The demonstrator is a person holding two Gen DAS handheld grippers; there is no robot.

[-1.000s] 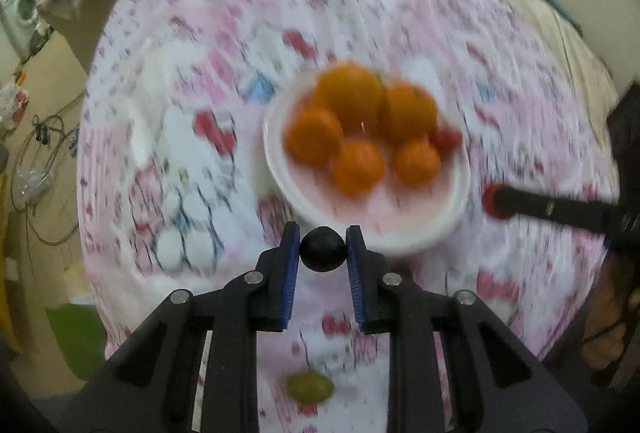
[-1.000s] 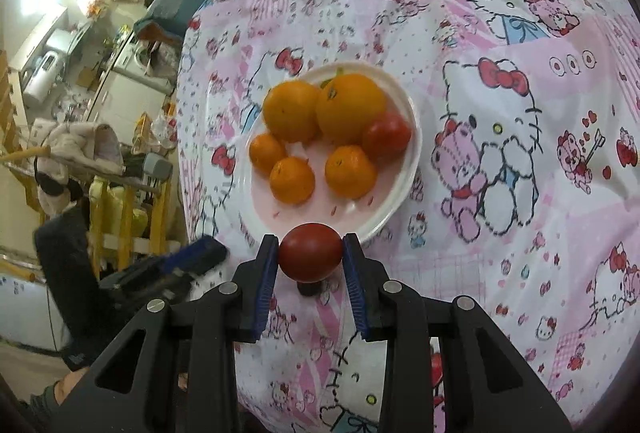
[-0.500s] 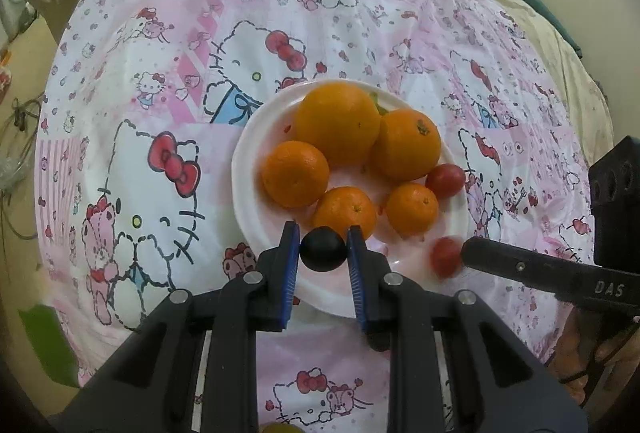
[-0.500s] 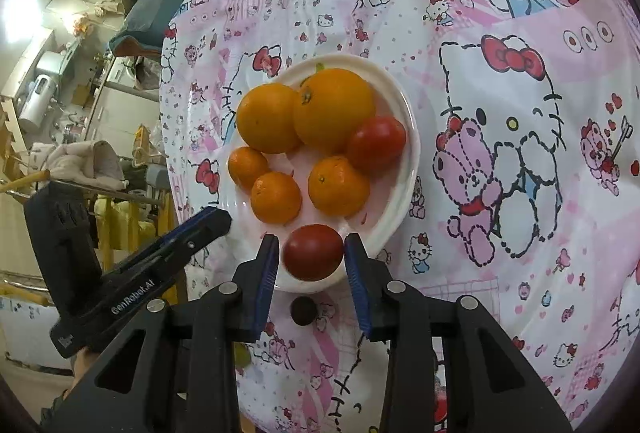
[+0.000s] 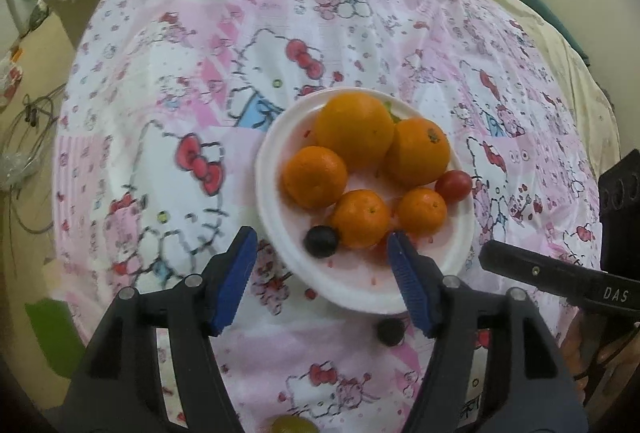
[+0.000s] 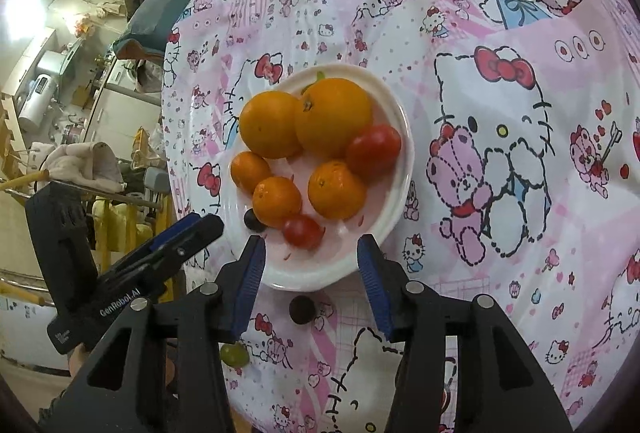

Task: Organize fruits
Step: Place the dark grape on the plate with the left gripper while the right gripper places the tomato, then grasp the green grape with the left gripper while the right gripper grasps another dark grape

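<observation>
A white plate (image 5: 360, 293) (image 6: 320, 273) on the pink cartoon tablecloth holds several oranges (image 5: 354, 131) (image 6: 334, 117), a larger red tomato (image 5: 453, 185) (image 6: 373, 152), a small red tomato (image 6: 302, 231) and a dark grape (image 5: 321, 241) (image 6: 253, 220). My left gripper (image 5: 322, 271) hovers over the plate's near edge, jaws opening, the dark grape lying free on the plate between them. My right gripper (image 6: 310, 275) is also opening, the small tomato resting loose on the plate just ahead of it.
Another dark grape (image 5: 390, 331) (image 6: 302, 309) lies on the cloth just off the plate. A green grape (image 5: 290, 425) (image 6: 234, 355) sits nearer the table's edge. Household clutter and furniture stand beyond the table at the left in the right wrist view.
Both grippers opened. The left one let the dark grape down onto the plate; the right one let the small tomato down onto the plate.
</observation>
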